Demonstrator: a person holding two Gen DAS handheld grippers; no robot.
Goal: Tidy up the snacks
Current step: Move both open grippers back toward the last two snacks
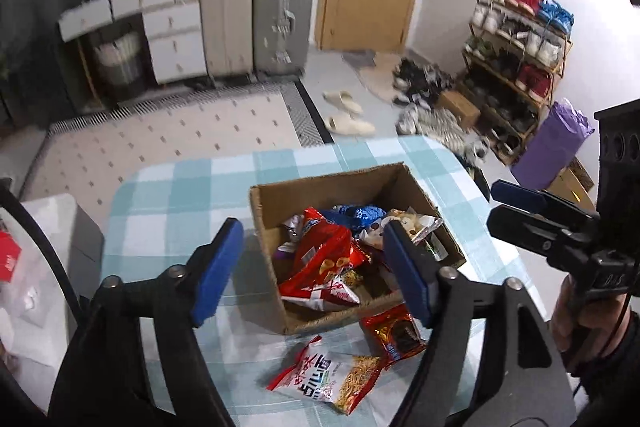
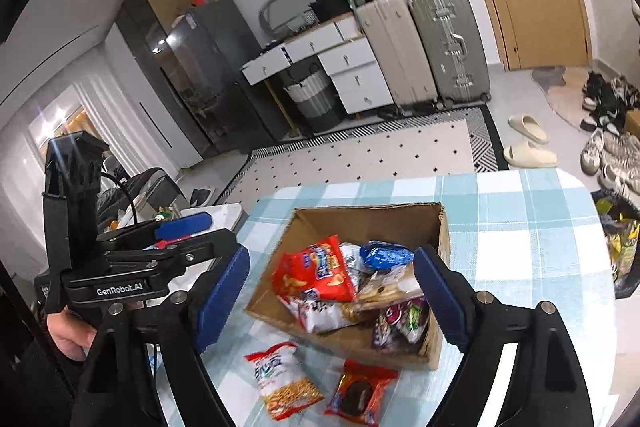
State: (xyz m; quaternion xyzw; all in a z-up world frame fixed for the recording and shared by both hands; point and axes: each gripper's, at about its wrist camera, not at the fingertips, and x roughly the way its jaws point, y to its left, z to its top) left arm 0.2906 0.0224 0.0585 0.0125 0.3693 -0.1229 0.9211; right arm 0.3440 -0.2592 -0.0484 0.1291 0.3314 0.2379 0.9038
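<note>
Two hand-held grippers hover over a checked table holding a box of snacks.

The blue-checked table [image 2: 520, 227] carries an open cardboard box [image 2: 360, 223] of mixed snack packets, a red chip bag [image 2: 316, 273] on top. Just near of the box lie a white noodle-snack packet [image 2: 280, 383] and, right of it, a red cake packet [image 2: 360, 393]. The left gripper [image 1: 314, 273] and right gripper [image 2: 332, 297] both hang above, fingers spread apart, empty.

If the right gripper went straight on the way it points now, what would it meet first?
Probably the snacks piled in the cardboard box: the open right gripper frames the red chip bag on top. Depth is unclear.
</note>
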